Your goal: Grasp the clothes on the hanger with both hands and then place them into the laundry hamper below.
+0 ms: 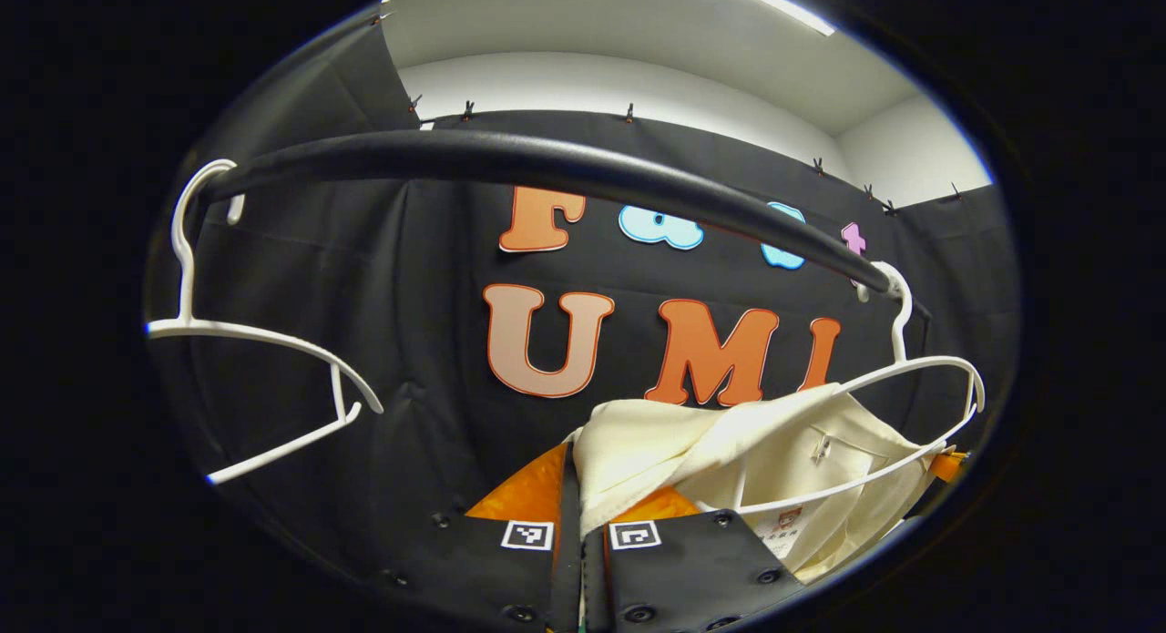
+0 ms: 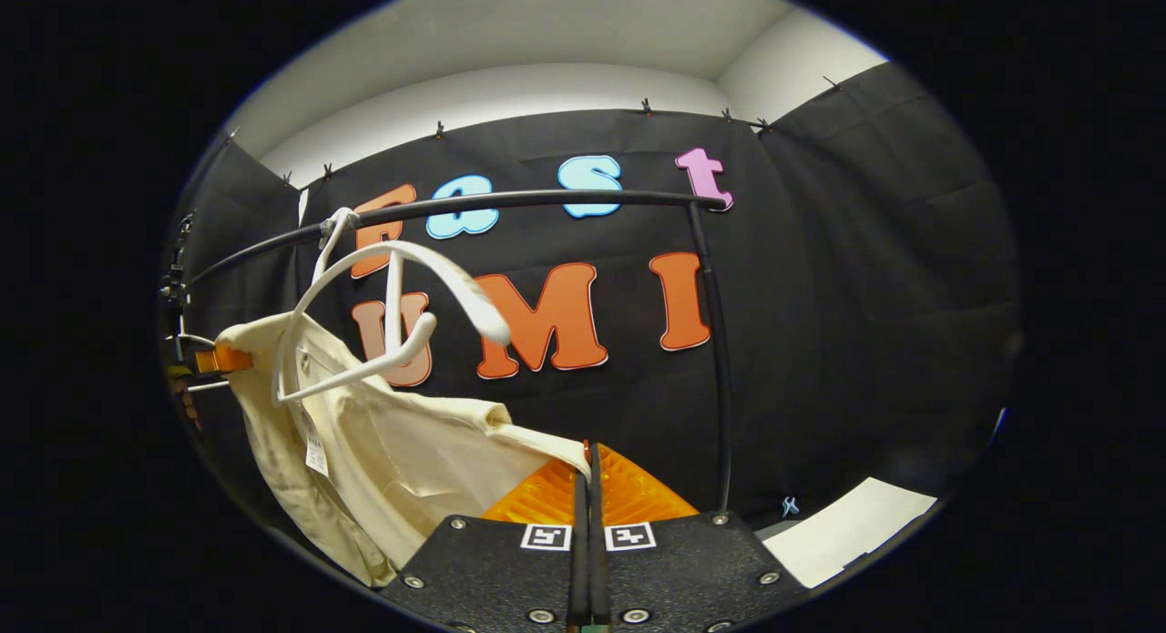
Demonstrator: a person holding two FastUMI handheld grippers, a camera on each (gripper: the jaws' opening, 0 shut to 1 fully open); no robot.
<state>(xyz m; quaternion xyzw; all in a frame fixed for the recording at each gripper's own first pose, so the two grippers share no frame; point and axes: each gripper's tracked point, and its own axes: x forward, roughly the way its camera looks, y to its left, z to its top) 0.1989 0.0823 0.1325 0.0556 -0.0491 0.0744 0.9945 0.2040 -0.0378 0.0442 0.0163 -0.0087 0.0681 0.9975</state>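
Note:
A cream garment (image 1: 783,460) is stretched between my two grippers, below a black rail (image 1: 510,159). A white hanger (image 1: 920,378) hooked on the rail lies across the garment's upper part; I cannot tell whether the cloth still sits on it. My left gripper (image 1: 572,474) is shut on a fold of the garment. In the right gripper view the hanger (image 2: 392,296) tilts on the rail (image 2: 510,200) and the garment (image 2: 401,451) sags beneath it. My right gripper (image 2: 589,464) is shut on the garment's near edge. The left gripper (image 2: 208,360) holds the far end.
An empty white hanger (image 1: 264,342) hangs at the rail's other end. The rack's black upright post (image 2: 720,369) stands just behind my right gripper. A strip of white floor (image 2: 847,528) lies at the lower right.

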